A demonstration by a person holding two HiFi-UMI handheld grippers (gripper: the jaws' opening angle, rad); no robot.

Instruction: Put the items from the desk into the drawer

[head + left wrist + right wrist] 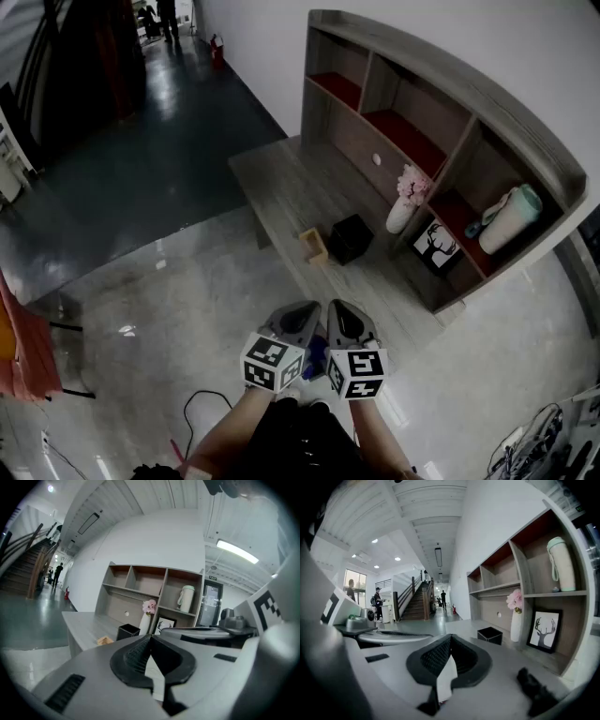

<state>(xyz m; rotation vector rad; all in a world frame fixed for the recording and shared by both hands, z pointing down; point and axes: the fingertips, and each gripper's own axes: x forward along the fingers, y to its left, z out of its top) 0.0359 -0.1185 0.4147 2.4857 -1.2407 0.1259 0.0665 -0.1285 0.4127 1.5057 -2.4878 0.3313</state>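
While shut and empty, open fingers (133, 656) of left gripper (302, 309), right gripper (337, 307) before reaching wooden block (314, 247) on table (281, 173).

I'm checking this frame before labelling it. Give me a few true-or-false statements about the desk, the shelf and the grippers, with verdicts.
1. The black box stands on the desk. True.
2. The vase of pink flowers lies tipped over. False: it stands upright.
3. The left gripper holds the wooden block. False: its jaws are together with nothing between them, and the block lies on the desk.
4. The right gripper is shut and empty. True.
5. The bottle stands in the compartment above the deer picture. True.
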